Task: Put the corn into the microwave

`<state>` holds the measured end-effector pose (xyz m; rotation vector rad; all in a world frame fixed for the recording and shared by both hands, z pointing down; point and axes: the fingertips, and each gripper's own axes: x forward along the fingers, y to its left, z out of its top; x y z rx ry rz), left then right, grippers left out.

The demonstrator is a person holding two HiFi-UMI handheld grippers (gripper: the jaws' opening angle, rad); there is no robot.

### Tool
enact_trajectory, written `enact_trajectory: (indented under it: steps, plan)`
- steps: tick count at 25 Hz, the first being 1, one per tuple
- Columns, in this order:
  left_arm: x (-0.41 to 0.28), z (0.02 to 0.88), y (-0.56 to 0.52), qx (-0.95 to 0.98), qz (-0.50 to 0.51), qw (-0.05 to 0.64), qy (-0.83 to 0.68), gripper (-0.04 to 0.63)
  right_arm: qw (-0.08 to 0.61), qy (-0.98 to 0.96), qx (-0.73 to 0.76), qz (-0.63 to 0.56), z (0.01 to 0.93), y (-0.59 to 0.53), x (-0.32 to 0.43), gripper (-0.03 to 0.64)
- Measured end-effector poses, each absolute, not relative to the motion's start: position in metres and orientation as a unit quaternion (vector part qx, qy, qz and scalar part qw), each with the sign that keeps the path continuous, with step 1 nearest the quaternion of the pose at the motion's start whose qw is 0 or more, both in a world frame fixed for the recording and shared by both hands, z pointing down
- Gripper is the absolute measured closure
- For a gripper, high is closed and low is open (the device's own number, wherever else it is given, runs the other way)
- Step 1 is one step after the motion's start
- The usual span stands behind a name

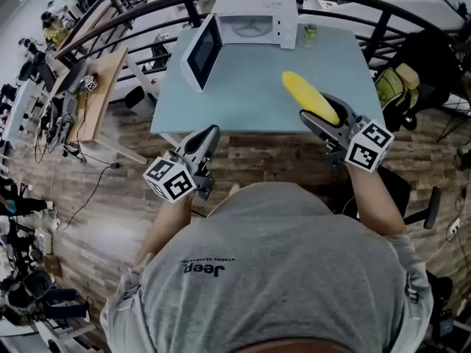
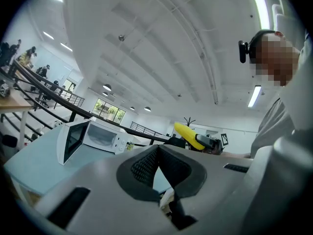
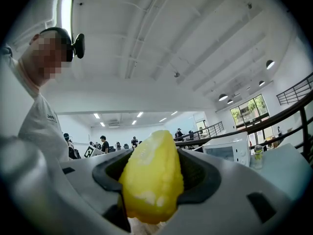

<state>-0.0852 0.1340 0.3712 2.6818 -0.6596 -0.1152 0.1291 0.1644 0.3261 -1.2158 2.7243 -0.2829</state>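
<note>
Your right tool [image 1: 313, 118] pinches the corn [image 1: 309, 96], left tool [image 1: 212, 132] pressed together. Slide it level into the open microwave [image 1: 254, 24].

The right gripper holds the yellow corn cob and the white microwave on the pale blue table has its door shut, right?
Not quite. The door of the white microwave stands swung open, as the head view shows. The rest holds: the right gripper grips the yellow corn cob, and the microwave sits on the pale blue table.
</note>
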Motion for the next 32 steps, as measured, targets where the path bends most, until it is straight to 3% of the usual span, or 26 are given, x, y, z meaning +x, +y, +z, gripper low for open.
enact_trajectory:
  steps: [16,32]
  plan:
    - [-0.164,0.340,-0.051,0.971,-0.055,0.156,-0.170,0.577,0.100,0.870,-0.468,-0.118,0.314,0.021,0.061,0.337]
    - [-0.204,0.359,-0.125,0.971,-0.065,0.165,-0.160,0.577,0.106,0.848,-0.496,-0.155,0.328,-0.050,0.051,0.337]
